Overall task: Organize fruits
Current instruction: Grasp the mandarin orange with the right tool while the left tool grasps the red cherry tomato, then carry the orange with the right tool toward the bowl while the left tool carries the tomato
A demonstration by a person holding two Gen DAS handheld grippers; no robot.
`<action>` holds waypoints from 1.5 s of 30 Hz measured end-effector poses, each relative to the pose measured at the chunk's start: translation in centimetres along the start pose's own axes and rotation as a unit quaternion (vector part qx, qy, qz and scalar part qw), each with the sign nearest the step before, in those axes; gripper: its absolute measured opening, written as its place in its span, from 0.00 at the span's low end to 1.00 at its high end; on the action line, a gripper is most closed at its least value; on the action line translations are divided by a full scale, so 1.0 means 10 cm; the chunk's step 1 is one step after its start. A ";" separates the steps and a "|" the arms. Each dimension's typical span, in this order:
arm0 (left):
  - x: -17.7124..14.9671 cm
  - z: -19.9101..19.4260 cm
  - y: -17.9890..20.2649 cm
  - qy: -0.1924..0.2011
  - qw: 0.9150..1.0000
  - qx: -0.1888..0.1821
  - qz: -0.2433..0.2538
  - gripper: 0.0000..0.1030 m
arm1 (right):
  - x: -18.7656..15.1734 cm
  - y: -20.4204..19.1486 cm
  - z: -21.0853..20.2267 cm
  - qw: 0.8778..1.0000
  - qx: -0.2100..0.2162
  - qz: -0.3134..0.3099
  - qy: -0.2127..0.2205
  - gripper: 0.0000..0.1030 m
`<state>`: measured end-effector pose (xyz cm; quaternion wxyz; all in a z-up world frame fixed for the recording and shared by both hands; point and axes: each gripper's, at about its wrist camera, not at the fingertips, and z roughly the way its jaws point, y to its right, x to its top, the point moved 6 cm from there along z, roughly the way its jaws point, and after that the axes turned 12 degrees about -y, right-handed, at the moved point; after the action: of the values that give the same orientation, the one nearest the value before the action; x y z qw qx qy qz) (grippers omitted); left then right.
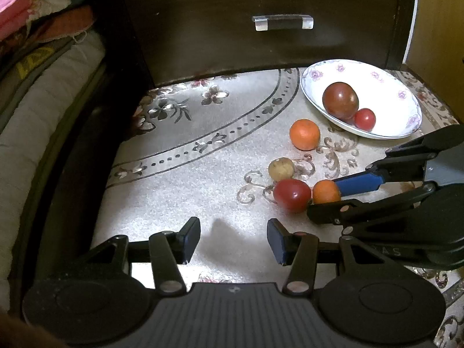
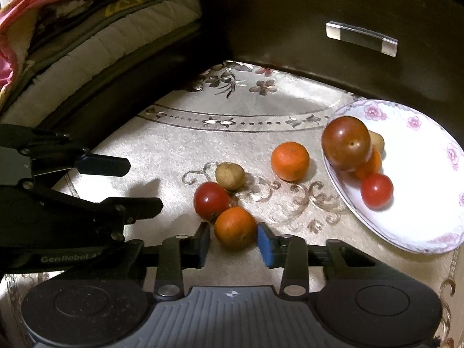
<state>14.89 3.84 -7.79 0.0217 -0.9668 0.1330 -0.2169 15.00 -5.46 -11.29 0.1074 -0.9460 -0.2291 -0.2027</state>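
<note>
Overall level: dim room, with one bright pool on the tabletop (image 1: 179,156).
Glare: the plate (image 1: 385,98) is washed out to near white; highlight spots on the red fruit.
Shadows: a soft dark patch lies on the cloth ahead of the left fingers (image 1: 191,239).
Dark zones: the cabinet front (image 1: 261,46) shows little detail.
Distortion: strong fisheye bending and black corners in both views.
Blur: slight softness at the right view's plate edge.

"GenRobot A…", likely cut off, on left hand-held gripper (image 2: 145,182) body; elsewhere nothing legible.
</note>
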 end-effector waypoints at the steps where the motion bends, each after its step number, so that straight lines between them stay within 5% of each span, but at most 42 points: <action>1: 0.00 0.00 0.00 -0.001 1.000 -0.002 -0.001 0.54 | 0.00 0.00 0.00 1.000 -0.002 -0.001 0.000 0.28; 11: 0.17 0.07 0.28 0.007 0.999 -0.049 0.017 0.55 | -0.16 0.18 -0.14 0.999 -0.033 0.025 -0.010 0.26; 24: 0.31 0.32 0.51 -0.004 0.999 -0.051 0.018 0.53 | -0.37 0.38 -0.29 0.998 -0.029 0.045 -0.015 0.26; 31: 0.30 0.29 0.51 0.002 0.999 -0.051 0.018 0.38 | -0.39 0.49 -0.32 0.998 -0.033 0.056 -0.014 0.26; 45: 0.24 0.11 0.68 0.014 0.996 -0.071 0.053 0.38 | -0.40 0.48 -0.34 0.997 -0.052 0.051 -0.014 0.26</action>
<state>15.78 -3.35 -8.52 -0.0369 -0.9545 0.1994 -0.2188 12.90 -12.19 -10.54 0.0654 -0.9635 -0.1707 -0.1957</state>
